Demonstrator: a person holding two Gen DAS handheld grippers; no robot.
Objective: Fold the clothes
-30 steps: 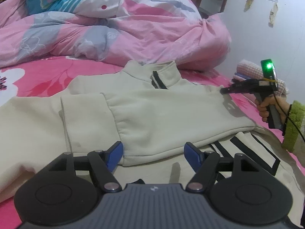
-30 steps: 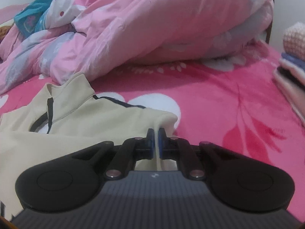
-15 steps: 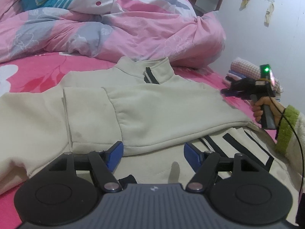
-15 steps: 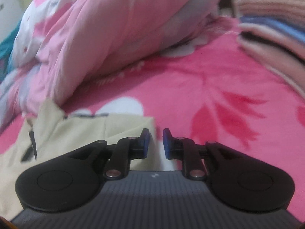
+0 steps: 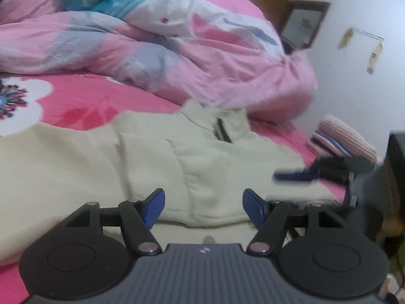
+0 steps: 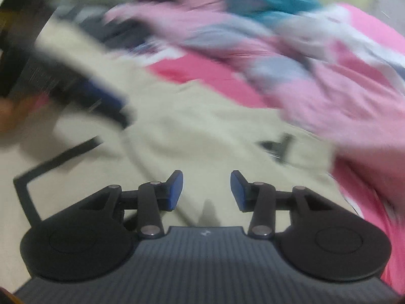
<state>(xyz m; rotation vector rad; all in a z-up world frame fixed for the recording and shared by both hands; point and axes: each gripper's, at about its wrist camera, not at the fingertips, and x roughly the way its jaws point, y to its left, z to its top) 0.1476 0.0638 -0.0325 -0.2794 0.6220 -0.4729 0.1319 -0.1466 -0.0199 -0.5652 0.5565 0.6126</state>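
Left wrist view: left gripper (image 5: 203, 209) gapes wide and empty just over the cream jacket's (image 5: 202, 172) hem.
Jacket: one, spread on the pink bed sheet (image 5: 83, 106), collar toward the heaped duvet (image 5: 177, 58).
Right gripper (image 6: 206, 190): jaws have just been opening, nothing between them, right of the jacket.
Folded stack (image 5: 346, 139): one, beyond the jacket's right shoulder.
Risk: a hasty pinch may catch one layer only and skew the fold.

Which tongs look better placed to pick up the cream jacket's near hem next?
Probably left: the left tongs hang open right over the cream zip-collar jacket hem; the right tongs, open, show heavy blur.
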